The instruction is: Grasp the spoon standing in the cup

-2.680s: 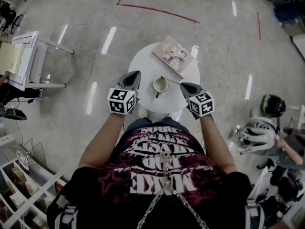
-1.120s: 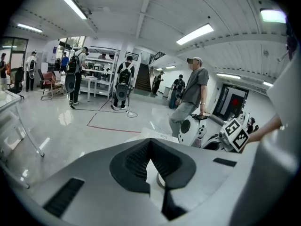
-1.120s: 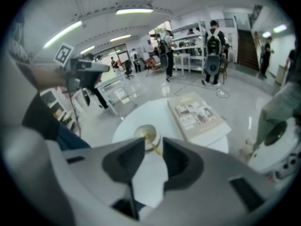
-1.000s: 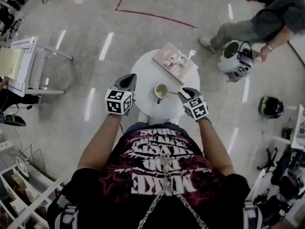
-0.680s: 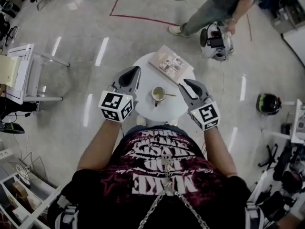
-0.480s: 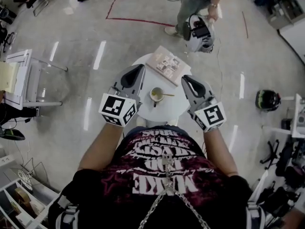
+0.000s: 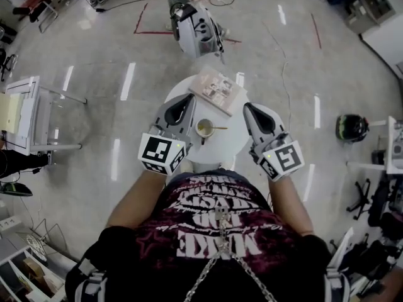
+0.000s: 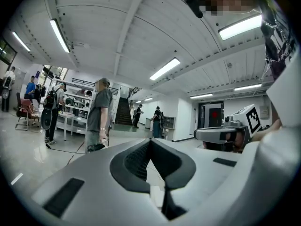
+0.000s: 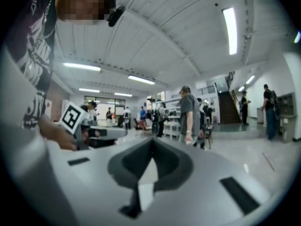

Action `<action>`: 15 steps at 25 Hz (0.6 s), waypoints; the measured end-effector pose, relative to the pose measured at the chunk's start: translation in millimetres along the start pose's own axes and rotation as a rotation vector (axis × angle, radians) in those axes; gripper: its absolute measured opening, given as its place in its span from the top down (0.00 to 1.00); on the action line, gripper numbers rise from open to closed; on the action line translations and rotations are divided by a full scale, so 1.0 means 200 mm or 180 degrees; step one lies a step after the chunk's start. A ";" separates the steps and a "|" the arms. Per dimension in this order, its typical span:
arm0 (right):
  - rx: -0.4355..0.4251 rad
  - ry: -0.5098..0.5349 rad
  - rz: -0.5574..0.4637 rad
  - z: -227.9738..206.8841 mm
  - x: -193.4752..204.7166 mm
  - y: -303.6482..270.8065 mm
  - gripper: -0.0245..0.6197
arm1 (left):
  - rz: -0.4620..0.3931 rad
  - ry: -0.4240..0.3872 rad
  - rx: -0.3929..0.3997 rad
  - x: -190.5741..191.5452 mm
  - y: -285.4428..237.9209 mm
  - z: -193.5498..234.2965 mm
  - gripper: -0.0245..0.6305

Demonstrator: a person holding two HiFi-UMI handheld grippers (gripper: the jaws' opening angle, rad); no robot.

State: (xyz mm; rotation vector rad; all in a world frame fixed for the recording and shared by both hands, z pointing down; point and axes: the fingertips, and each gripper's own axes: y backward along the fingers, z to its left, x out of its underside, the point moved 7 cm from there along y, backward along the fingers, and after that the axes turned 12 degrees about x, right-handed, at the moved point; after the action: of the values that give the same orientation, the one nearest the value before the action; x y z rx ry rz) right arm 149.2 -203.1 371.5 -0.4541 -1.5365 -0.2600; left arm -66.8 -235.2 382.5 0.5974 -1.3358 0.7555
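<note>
The left gripper [image 7: 187, 98] and right gripper [image 7: 249, 109] are hanging, lifted clear of the table [image 7: 230, 145], jaws together on nothing, the right's having just been closing empty, while the spoon [image 7: 219, 128] is still standing in the cup [image 7: 204, 128] on that table, ungrasped.

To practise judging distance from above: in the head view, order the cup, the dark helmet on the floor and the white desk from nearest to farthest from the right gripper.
1. cup, on the round table, just left of the right gripper, whose fingers have just closed on nothing.
2. dark helmet, on the floor to the right.
3. white desk, far left edge.
</note>
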 end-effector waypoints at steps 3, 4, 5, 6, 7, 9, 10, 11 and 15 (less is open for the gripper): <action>0.0003 0.0041 -0.0014 0.02 -0.01 0.02 0.91 | -0.0008 0.0001 0.0002 0.00 0.01 -0.01 0.93; 0.0002 0.0043 -0.0021 0.02 -0.02 0.02 0.91 | -0.0006 -0.0005 0.0005 0.00 0.01 -0.01 0.93; 0.0001 0.0039 -0.0028 0.03 -0.02 0.03 0.91 | -0.0001 -0.0014 0.0011 0.00 0.01 -0.01 0.93; 0.0001 0.0034 -0.0033 0.03 -0.02 0.03 0.91 | 0.0006 -0.0021 0.0017 0.00 0.01 -0.02 0.93; 0.0004 0.0029 -0.0036 0.03 -0.01 0.03 0.91 | 0.0014 -0.0023 0.0022 0.00 0.02 -0.02 0.93; 0.0014 0.0007 -0.0031 0.04 -0.01 0.04 0.91 | 0.0022 -0.0023 0.0030 0.01 0.03 -0.03 0.93; 0.0021 -0.0004 -0.0026 0.04 -0.01 0.04 0.91 | 0.0022 -0.0024 0.0036 0.01 0.03 -0.03 0.93; 0.0031 -0.0010 -0.0023 0.04 0.00 0.05 0.91 | 0.0021 -0.0027 0.0044 0.01 0.03 -0.03 0.93; 0.0064 -0.0038 -0.0019 0.06 0.01 0.06 0.91 | 0.0029 -0.0027 0.0067 0.01 0.06 -0.03 0.93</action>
State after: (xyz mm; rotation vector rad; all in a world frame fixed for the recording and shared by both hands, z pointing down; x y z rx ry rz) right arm 143.6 -187.6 371.3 -0.4361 -1.5509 -0.2466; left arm -72.5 -223.5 383.5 0.6123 -1.3404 0.7761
